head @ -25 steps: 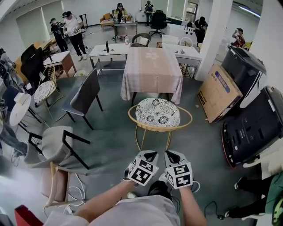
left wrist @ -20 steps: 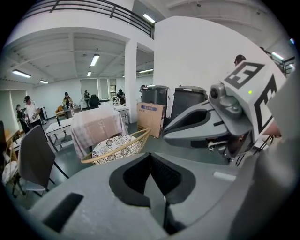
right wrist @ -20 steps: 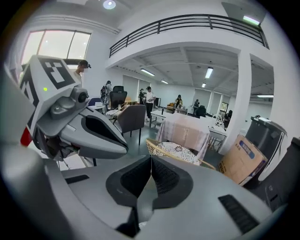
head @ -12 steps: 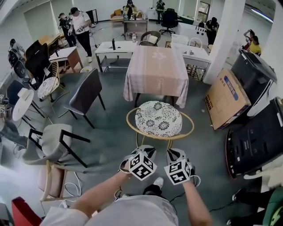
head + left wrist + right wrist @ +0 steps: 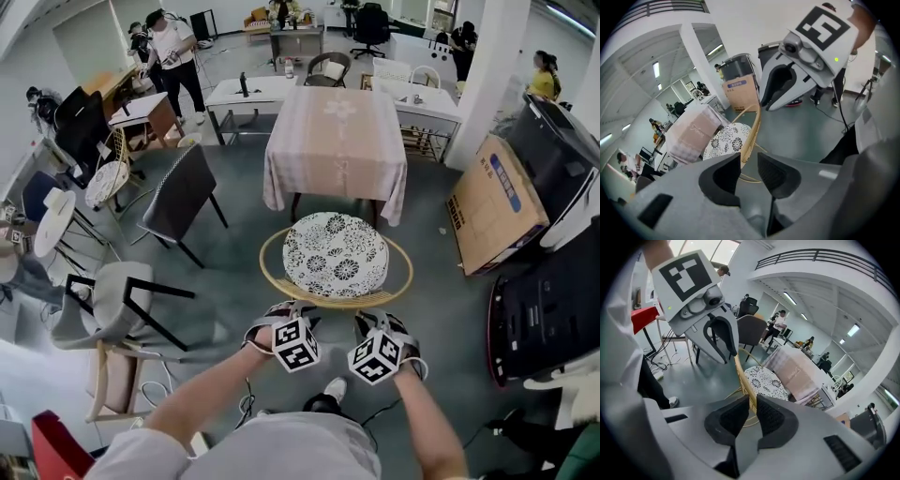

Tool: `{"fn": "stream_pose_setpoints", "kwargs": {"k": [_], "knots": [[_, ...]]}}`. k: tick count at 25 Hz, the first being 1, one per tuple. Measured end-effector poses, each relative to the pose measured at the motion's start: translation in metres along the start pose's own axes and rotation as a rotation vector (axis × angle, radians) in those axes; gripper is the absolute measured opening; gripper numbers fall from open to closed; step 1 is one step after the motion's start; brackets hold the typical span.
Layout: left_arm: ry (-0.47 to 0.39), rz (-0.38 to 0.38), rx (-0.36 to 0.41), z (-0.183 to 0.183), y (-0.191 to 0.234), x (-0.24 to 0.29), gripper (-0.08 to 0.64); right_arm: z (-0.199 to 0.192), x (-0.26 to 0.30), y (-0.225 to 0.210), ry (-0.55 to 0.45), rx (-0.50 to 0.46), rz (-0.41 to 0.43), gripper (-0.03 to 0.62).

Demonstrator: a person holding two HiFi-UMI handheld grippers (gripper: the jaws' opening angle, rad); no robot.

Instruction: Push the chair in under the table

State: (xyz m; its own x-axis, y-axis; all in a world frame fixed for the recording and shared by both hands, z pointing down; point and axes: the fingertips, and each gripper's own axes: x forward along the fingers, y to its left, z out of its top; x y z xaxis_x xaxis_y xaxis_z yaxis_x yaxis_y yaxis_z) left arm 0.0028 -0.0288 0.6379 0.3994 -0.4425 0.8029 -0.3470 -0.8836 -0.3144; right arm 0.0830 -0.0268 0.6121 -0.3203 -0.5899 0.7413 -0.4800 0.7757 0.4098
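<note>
A chair with a round flower-patterned cushion (image 5: 336,255) and a rattan ring rim (image 5: 274,285) stands in front of the table (image 5: 336,141) with its pinkish cloth. Both grippers are at the rim's near side. My left gripper (image 5: 281,311) (image 5: 749,166) is opening its jaws, and the rim (image 5: 752,126) runs into the gap between them without either pad pressing it. My right gripper (image 5: 380,321) (image 5: 751,411) has its jaws nearly together. The rim (image 5: 740,371) lines up with the thin slit at their tips; I cannot tell whether it is pinched.
A dark grey chair (image 5: 178,197) and a beige chair with a black frame (image 5: 112,305) stand to the left. A cardboard box (image 5: 497,202) and black cases (image 5: 544,309) line the right side beside a white pillar (image 5: 487,75). People stand at the back.
Both grippers have moved forward and down to the chair's near rim and rolled. The left jaws, closed before, now stand apart.
</note>
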Motion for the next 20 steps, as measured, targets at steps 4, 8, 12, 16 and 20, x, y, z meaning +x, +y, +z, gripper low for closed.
{"fn": "stream_pose_setpoints", "kwargs": {"k": [4,8,12,16,20], "knots": [[0.072,-0.009,0.055,-0.006,0.005,0.024,0.138,-0.013,0.018,-0.003,0.039,-0.109,0.061,0.100],[0.153,0.000,0.110,-0.014,0.011,0.039,0.137,-0.025,0.034,-0.004,0.063,-0.228,0.084,0.100],[0.216,0.011,0.167,-0.021,0.017,0.048,0.137,-0.035,0.046,-0.006,0.076,-0.337,0.081,0.103],[0.259,0.019,0.196,-0.028,0.020,0.052,0.137,-0.040,0.056,-0.005,0.088,-0.395,0.089,0.103],[0.270,0.019,0.230,-0.025,0.025,0.059,0.114,-0.041,0.062,-0.010,0.100,-0.413,0.089,0.101]]}}
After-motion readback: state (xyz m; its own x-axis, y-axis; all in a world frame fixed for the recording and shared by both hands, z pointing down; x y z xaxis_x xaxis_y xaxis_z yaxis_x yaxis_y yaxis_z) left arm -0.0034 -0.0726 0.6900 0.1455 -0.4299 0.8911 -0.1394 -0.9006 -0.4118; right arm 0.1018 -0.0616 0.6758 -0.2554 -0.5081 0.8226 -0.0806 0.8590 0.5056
